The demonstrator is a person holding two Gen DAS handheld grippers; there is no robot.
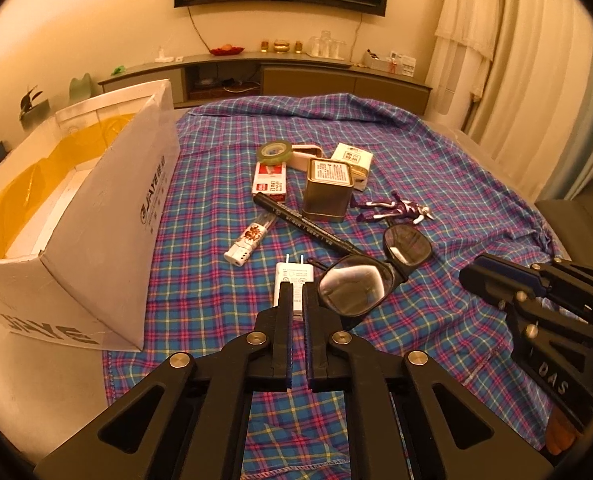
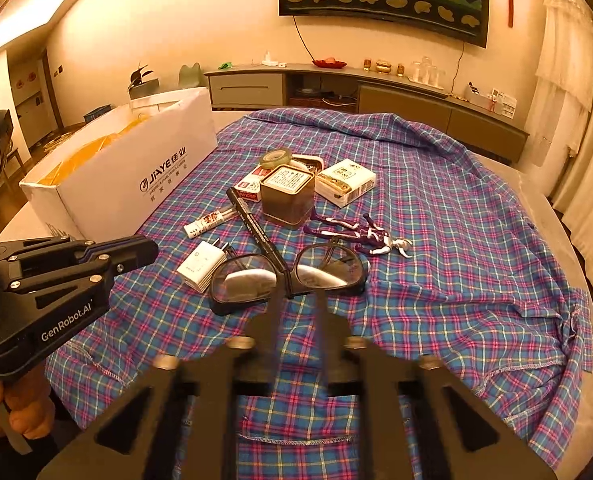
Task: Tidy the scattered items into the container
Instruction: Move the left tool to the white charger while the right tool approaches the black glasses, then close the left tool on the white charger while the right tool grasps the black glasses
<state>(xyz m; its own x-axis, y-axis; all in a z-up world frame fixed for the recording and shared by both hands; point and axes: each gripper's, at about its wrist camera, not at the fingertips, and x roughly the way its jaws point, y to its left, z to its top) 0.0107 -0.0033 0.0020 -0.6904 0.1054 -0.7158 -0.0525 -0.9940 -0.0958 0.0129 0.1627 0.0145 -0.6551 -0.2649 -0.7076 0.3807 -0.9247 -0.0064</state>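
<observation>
A: Nearest the lens was the left claw [image 1: 297,300], black plastic arms with blue-edged pads, jaws drawn together with only a slit between and nothing in them. It hung above the white charger [image 1: 294,278], a smooth boxy plug with two metal prongs.

B: And the right claw [image 2: 298,300]?

A: Blurred, its jaws partly apart and empty, poised over the glasses [image 2: 288,276], which had a thick black frame and big rounded lenses. A hand [image 2: 12,404] gripped the handle of the left tool.

B: What did everything lie on?

A: A rumpled blue, pink and purple checked cloth [image 2: 456,280] with stitched hems, spread over a round tabletop [image 2: 592,360].

B: The scattered items?

A: All on the cloth in a cluster: a long black marker [image 1: 306,222] lying diagonally, a small white tube [image 1: 248,242] with a red pattern, a square metal tin [image 1: 327,190] standing upright with a printed label on its lid, a red and white carton [image 1: 270,182], a ring of greenish tape [image 1: 274,150], a white carton [image 1: 352,160] behind the tin, and a purple and silver toy figure [image 1: 396,210] lying flat.

B: The container?

A: A white cardboard box [image 1: 108,216] with black lettering stood open at the left edge of the cloth, lined with glossy yellow film [image 1: 36,176]. I couldn't see any of the items in it.
</observation>
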